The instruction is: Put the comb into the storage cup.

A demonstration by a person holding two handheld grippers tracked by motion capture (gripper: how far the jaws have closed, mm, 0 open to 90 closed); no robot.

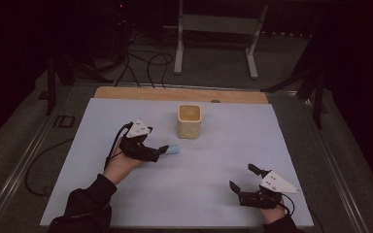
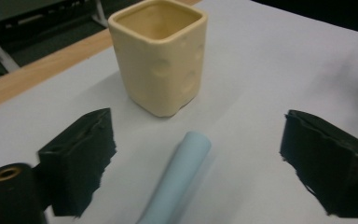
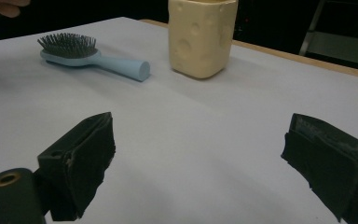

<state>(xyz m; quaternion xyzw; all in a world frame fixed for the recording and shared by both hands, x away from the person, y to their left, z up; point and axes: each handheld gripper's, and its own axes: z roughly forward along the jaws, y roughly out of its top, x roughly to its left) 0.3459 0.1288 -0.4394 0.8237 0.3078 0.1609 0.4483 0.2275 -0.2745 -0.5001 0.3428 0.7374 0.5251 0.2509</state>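
A light blue hairbrush lies flat on the white table cover, its handle (image 1: 173, 150) pointing right toward a cream square cup (image 1: 189, 121). My left gripper (image 1: 158, 153) sits low over the brush. In the left gripper view the handle (image 2: 175, 179) runs up between the two black jaws, which stand wide apart and clear of it, and the cup (image 2: 161, 60) stands just beyond. My right gripper (image 1: 241, 176) rests open near the front right with nothing in it. From there I see the brush (image 3: 91, 56), bristles up, left of the cup (image 3: 200, 37).
The white cover (image 1: 233, 141) spreads over the table, with a wooden strip (image 1: 175, 93) along its far edge. Beyond the table are cables and a metal stand's legs (image 1: 213, 43) on a dark floor.
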